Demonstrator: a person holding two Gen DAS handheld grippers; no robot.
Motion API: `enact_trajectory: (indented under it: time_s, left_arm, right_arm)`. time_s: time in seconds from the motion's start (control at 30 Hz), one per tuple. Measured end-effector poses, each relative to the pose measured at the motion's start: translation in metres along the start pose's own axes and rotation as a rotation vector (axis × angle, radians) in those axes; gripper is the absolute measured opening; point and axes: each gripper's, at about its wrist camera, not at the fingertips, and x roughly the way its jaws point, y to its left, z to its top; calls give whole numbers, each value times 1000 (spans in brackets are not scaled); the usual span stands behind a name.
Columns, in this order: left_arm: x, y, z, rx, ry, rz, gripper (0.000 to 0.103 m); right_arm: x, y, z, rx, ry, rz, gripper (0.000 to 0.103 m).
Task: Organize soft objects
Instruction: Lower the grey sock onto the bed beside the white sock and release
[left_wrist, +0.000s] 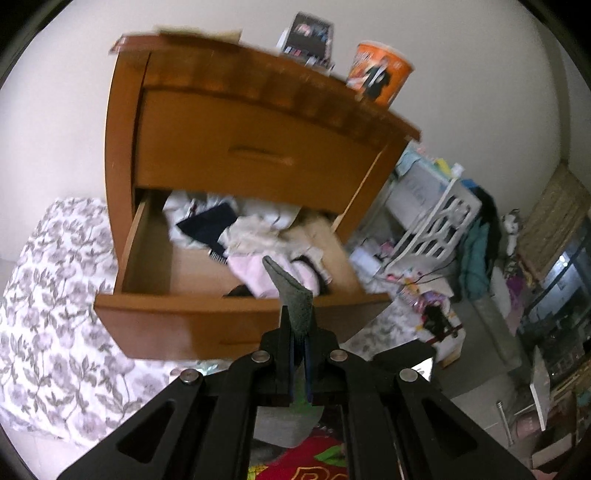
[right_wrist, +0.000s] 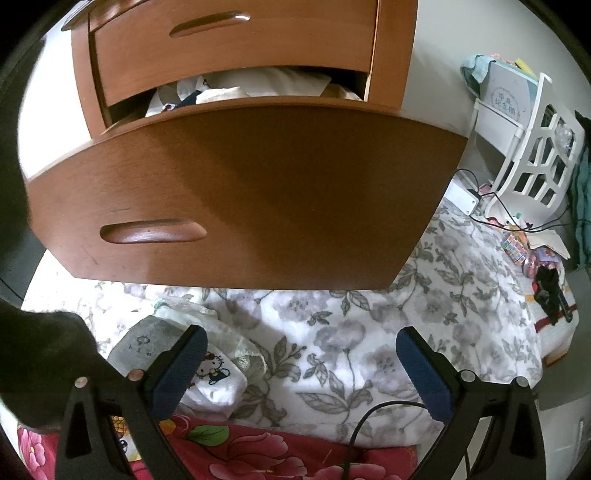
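The left gripper (left_wrist: 301, 345) is squeezed tight on a grey sock (left_wrist: 291, 291), which sticks up long and thin, its tip leaning left over the open drawer (left_wrist: 207, 314) full of clothes (left_wrist: 236, 229). The right gripper (right_wrist: 301, 373) is wide open and holds nothing, above the flowery blanket (right_wrist: 332, 332), near a small white cloth (right_wrist: 214, 384).

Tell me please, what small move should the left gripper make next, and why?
Probably carry it forward over the open drawer, then open. The left gripper is shut on a grey cloth, held in front of the drawer, which has bare wood at its left side. The right gripper is open and holds nothing.
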Motion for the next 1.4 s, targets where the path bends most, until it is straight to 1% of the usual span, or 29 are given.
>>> enact_trajectory:
  time_s: [0.13,0.27,0.5,0.73,0.93,1.03,1.13,1.17,1.4]
  left_arm:
    - [18,10,-10,-6,44,54,4]
    - [33,18,-20,-18,94,84,3]
    - [65,30,-45,-14,180,162,4]
    - [94,39,-67,-32,275,178,4]
    - [117,39,-82,-34,346,157,4]
    - [129,42,-89,-31,376,184,4]
    - [138,42,-91,11,382,245,4]
    - [141,43,-93,20,387,254,4]
    - [153,52,-99,5,424,271,4]
  right_arm:
    - [0,1,0,1,1,0,103]
    - [0,1,0,-1,2,1,103]
    - [0,0,0,0,2,1,103]
    - [1,1,0,0,4,2,103]
    - [1,1,0,0,5,2,103]
    - [1,1,0,-1,4,2,103]
    - [1,0,1,0,5,2,103]
    - [1,0,1,0,5,3,103]
    - [1,1,0,0,9,5,103]
